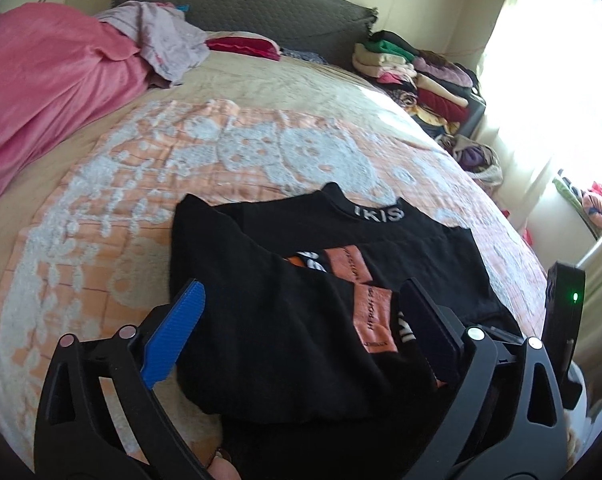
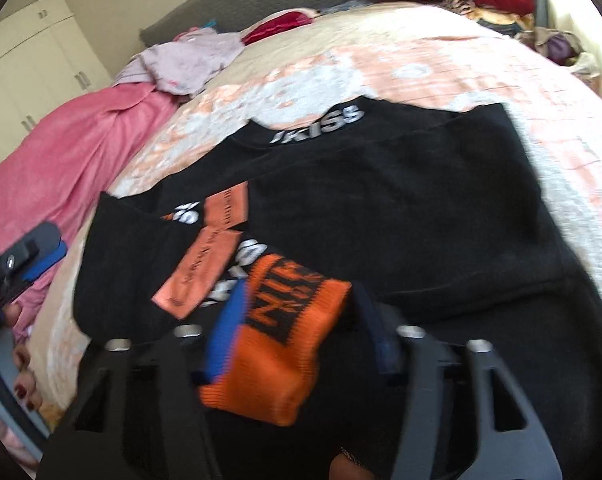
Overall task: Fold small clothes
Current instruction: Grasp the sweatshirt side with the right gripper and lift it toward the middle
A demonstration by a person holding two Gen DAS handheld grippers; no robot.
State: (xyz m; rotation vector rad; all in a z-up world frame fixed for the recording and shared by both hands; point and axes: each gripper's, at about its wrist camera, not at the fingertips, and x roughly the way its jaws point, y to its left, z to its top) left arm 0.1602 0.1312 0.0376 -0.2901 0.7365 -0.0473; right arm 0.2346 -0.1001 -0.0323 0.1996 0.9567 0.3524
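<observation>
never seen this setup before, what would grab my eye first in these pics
First, the black sweater spread across the middle of the bed, white lettering on its collar and orange patches on its front. Next, the bright orange cuff clamped in the right gripper close to the camera. The left gripper hovers open over the sweater; a pink blanket lies at the left.

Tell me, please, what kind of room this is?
Most likely a bedroom in a home. A wide bed with a peach patterned bedspread and a grey padded headboard fills the view, white wardrobe doors stand beside it, and stacked folded clothes sit near the window.
</observation>
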